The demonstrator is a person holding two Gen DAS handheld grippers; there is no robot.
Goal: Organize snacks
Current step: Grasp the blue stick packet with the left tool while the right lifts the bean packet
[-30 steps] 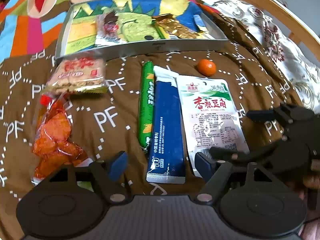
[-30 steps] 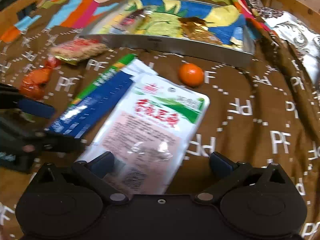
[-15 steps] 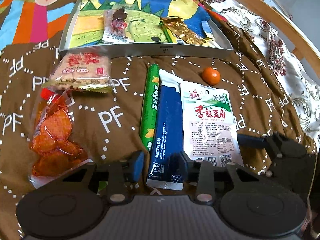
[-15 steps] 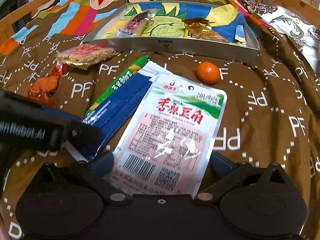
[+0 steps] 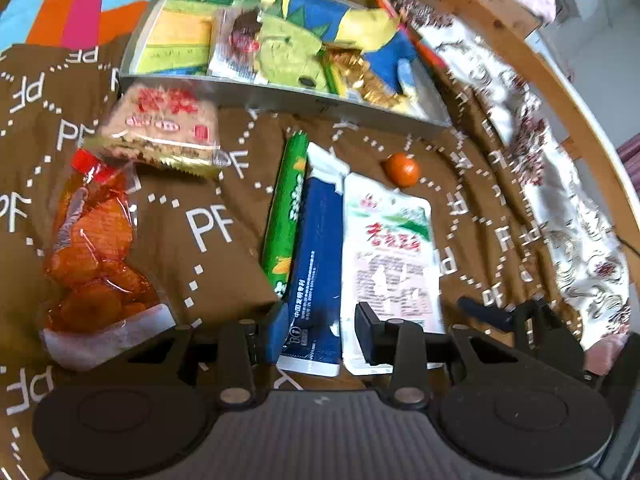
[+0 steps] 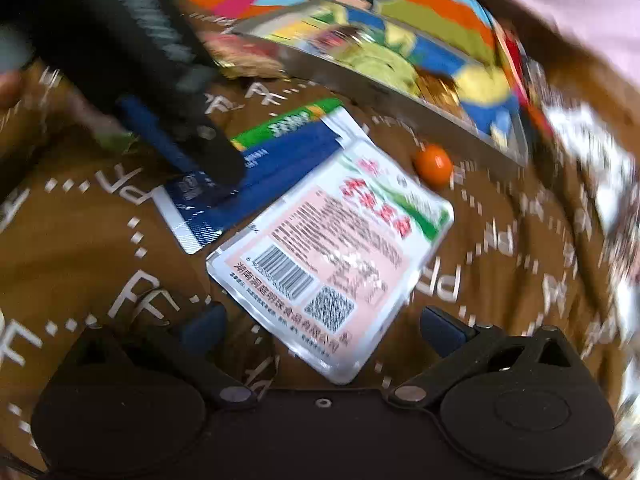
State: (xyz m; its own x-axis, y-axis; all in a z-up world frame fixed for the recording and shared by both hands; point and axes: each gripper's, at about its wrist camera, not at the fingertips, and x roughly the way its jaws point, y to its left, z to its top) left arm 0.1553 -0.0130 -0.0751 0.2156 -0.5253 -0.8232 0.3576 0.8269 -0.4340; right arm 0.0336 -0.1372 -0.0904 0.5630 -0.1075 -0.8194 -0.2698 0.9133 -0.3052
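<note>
Closing on the blue sachet [image 5: 316, 264] at six o'clock, the left gripper [image 5: 322, 330] pinches its near end; lift level toward the tray [image 5: 280, 94] at twelve. Right view: the right gripper [image 6: 322, 326], fingers apart, empty, frames the white pouch [image 6: 336, 256].

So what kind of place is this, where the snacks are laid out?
Probably a bedroom: the snacks lie on a brown blanket spread over a bed, with a wooden bed frame alongside and floral bedding beside it.

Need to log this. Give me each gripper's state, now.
Left gripper: closed on the blue packet.
Right gripper: open, holding nothing.
</note>
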